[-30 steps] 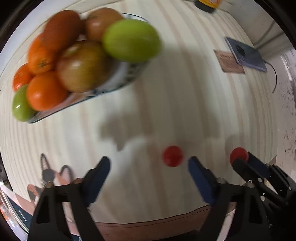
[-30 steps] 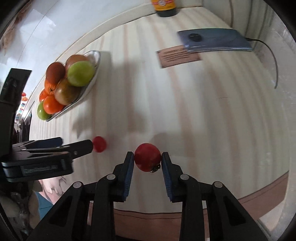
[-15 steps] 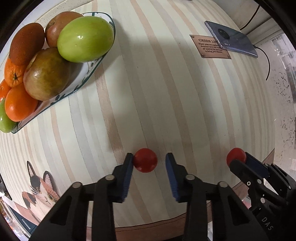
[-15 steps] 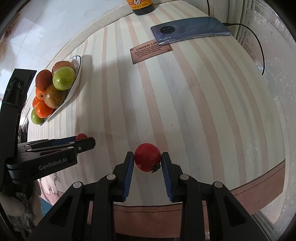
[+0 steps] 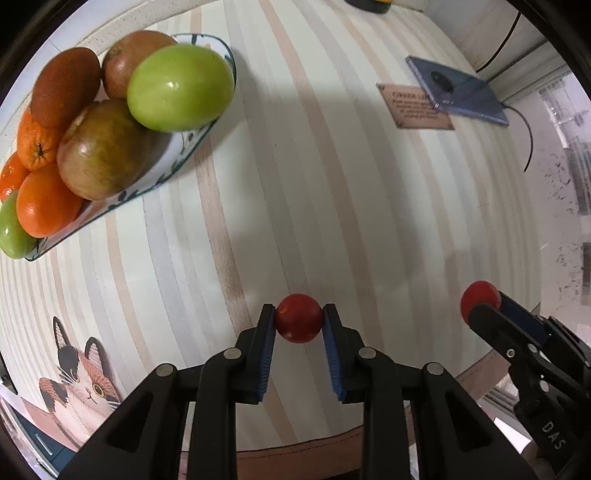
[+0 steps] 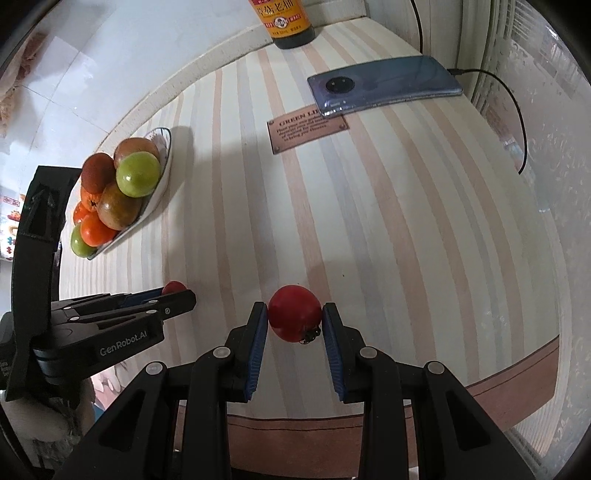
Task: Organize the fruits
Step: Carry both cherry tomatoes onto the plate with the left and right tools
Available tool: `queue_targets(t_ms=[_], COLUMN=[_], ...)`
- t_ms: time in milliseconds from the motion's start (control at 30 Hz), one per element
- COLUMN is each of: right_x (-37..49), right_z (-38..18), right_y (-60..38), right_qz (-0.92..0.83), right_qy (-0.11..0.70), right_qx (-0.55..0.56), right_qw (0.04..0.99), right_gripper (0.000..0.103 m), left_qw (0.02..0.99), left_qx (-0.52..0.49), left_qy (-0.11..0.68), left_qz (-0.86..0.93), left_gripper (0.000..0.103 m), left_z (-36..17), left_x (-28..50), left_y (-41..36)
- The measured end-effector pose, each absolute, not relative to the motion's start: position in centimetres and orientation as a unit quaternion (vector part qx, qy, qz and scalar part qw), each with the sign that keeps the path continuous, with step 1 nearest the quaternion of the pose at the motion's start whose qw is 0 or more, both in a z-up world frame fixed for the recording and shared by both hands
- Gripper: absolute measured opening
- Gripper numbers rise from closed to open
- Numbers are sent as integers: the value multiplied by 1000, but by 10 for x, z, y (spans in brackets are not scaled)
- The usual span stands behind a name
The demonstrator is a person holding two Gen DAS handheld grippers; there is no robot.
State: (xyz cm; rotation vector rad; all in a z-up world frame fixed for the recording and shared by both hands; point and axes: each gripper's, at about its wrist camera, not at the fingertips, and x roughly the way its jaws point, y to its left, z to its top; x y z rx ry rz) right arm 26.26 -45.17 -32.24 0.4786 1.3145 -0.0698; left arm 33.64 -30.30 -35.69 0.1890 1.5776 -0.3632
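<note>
In the left wrist view a small red cherry tomato (image 5: 298,323) sits between the blue pads of my left gripper (image 5: 298,314); its jaws are closing and both pads touch the fruit, just above the striped tabletop. My right gripper (image 6: 294,314) is shut on a larger red tomato (image 6: 293,312) with its dark stem end facing down. Each gripper shows in the other's view: the left gripper (image 6: 177,291) at the left, the right gripper (image 5: 480,301) at the lower right. A patterned plate (image 5: 162,173) at the upper left is heaped with oranges, brownish fruit and a green tomato (image 5: 181,92).
A phone (image 6: 384,86) on a charging cable and a small brown sign (image 6: 306,127) lie at the far right of the table. A sauce bottle (image 6: 288,22) stands against the back wall. A cat picture (image 5: 81,380) is at the near left, by the table's brown front edge (image 6: 517,373).
My left gripper came over the small tomato and its wide jaws drew in until the pads met it. The right gripper kept its hold on the larger tomato and shifted slightly.
</note>
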Motion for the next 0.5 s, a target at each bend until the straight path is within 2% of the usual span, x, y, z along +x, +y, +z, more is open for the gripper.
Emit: queue_targets(t_ms=[333,500], right_x=[271,290], right_z=[-298,-288], right_y=[-439,-418], right_qz=[-11,19], right_qy=[589,585], right_qx=[214,207], right_qw=[779,784], right_gripper=[33,33], left_qw=[712,726], left_qx=[55,10], left_qy=[680,670], left_qz=[-166,-157], left_gripper=[23,23], left_z=[-318,-289], left_x=[337,347], left_y=[-285,-257])
